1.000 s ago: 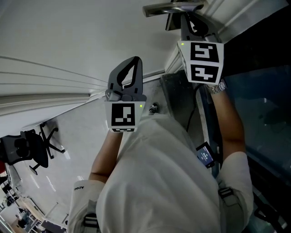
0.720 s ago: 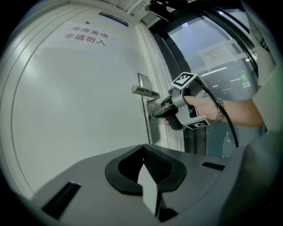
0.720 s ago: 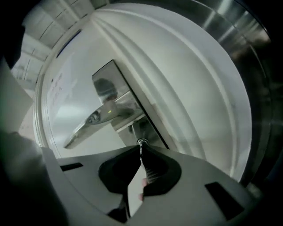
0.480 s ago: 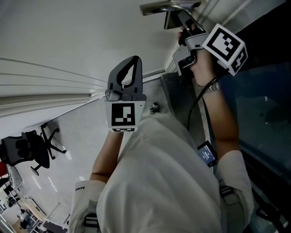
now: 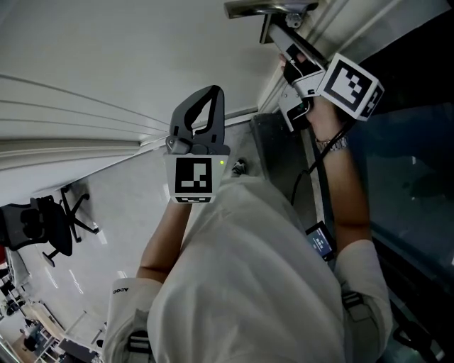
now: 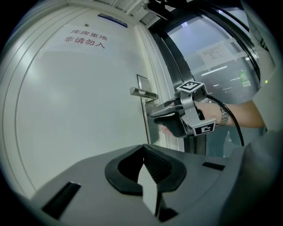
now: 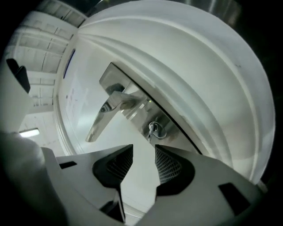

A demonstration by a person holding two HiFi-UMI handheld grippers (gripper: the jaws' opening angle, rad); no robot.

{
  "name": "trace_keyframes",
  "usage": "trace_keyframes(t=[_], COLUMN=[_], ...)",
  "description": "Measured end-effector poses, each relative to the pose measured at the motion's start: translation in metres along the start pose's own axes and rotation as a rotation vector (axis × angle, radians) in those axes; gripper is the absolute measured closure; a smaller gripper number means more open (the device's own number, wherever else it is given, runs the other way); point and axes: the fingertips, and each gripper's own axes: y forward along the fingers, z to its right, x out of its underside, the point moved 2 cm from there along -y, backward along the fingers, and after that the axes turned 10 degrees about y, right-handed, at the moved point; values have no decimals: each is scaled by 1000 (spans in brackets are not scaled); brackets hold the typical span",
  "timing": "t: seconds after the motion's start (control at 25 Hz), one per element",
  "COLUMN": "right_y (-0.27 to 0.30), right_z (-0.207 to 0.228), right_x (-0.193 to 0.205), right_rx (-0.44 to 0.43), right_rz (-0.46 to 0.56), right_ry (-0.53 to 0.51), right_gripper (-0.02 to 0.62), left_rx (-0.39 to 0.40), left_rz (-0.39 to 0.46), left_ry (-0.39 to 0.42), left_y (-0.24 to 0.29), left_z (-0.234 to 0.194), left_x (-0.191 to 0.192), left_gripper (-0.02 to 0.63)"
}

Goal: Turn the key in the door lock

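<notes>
A small metal key (image 7: 152, 128) sticks out of the round lock cylinder on the steel plate (image 7: 140, 108), just below the lever handle (image 7: 102, 118) of the white door (image 6: 79, 101). My right gripper (image 7: 142, 151) points at the lock with its jaws opening. The key lies just ahead of the tips, and nothing is between the pads. In the head view the right gripper (image 5: 284, 42) is rolled, with its marker cube (image 5: 352, 85) turned right. My left gripper (image 5: 211, 93) hangs shut and empty, away from the door; its ribbed jaws (image 6: 143, 150) meet.
The door handle (image 5: 266, 8) juts out above the right gripper. A dark glass panel (image 6: 212, 57) and metal frame stand to the right of the door. Office chairs (image 5: 42, 230) sit on the pale floor far to the left. Red print marks the door's upper part.
The right gripper has rolled at the lock, so its marker cube has swung from facing the camera to the right. The left gripper has stayed still.
</notes>
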Motion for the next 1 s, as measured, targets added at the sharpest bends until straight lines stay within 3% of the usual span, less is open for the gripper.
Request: trace_keyframes(t=[0.16, 0.32, 0.4, 0.48, 0.64, 0.72, 0.88, 1.0], right_y=[-7, -17, -19, -20, -15, -12, -6, -2], right_z=[-4, 0, 2, 0, -10, -9, 0, -2], right_x=[6, -2, -6, -10, -12, -8, -2, -5], right_rx=[47, 172, 243, 334, 514, 556, 588, 606], right_rz=[-34, -7, -8, -5, -31, -78, -179, -160], right_ry=[-231, -454, -621, -863, -1471, -1668, -1808, -1876], right_gripper=[466, 466, 466, 466, 466, 466, 466, 466], left_rx=[18, 30, 37, 43, 52, 53, 45, 41], left_rz=[5, 16, 14, 16, 18, 15, 17, 17], left_ry=[0, 4, 1, 1, 6, 7, 5, 3], left_y=[1, 3, 4, 5, 3, 2, -2, -4], left_z=[7, 13, 16, 18, 20, 21, 20, 16], left_x=[-4, -8, -7, -8, -8, -7, -6, -5], left_gripper=[595, 595, 595, 595, 595, 596, 597, 595])
